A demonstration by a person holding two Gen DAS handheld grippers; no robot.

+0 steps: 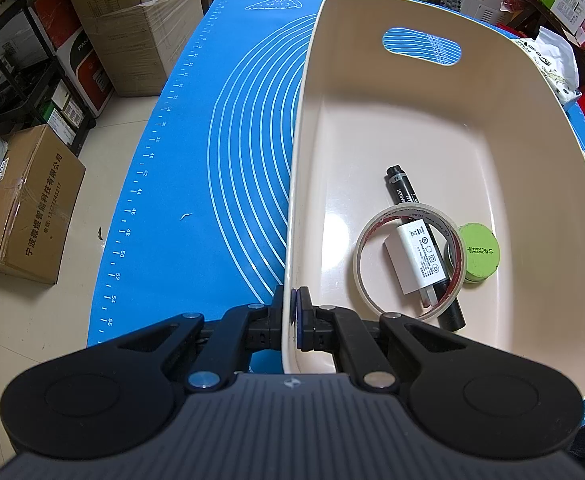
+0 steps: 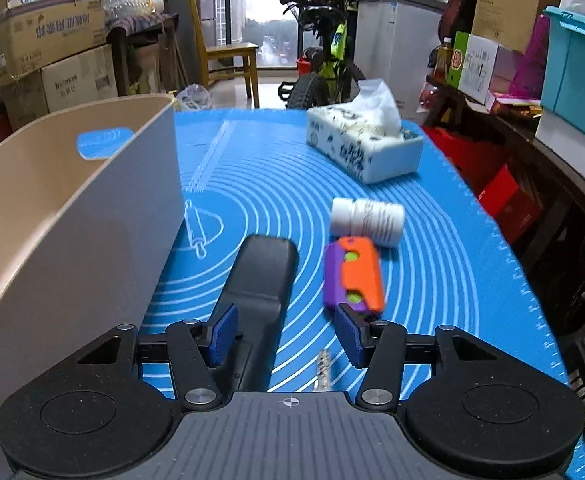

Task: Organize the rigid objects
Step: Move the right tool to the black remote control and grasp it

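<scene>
My left gripper [image 1: 293, 314] is shut on the near rim of a beige plastic bin [image 1: 432, 92]. The bin holds a black marker [image 1: 402, 190], a roll of clear tape [image 1: 362, 256], a white charger [image 1: 418, 256] and a green round tin [image 1: 478, 250]. My right gripper [image 2: 286, 334] is open just above the blue mat [image 2: 432, 272]. A dark grey remote [image 2: 258, 280] lies between its fingers. An orange and purple toy [image 2: 352, 276] and a white pill bottle [image 2: 368, 218] lie to the right. The bin's wall [image 2: 92, 220] stands to the left.
A tissue box [image 2: 366, 146] sits at the mat's far right. A small screw [image 2: 323, 368] lies near my right gripper. Cardboard boxes [image 1: 28, 208], a black shelf, a chair and a bicycle [image 2: 328, 60] surround the table. Shelves with boxes line the right side.
</scene>
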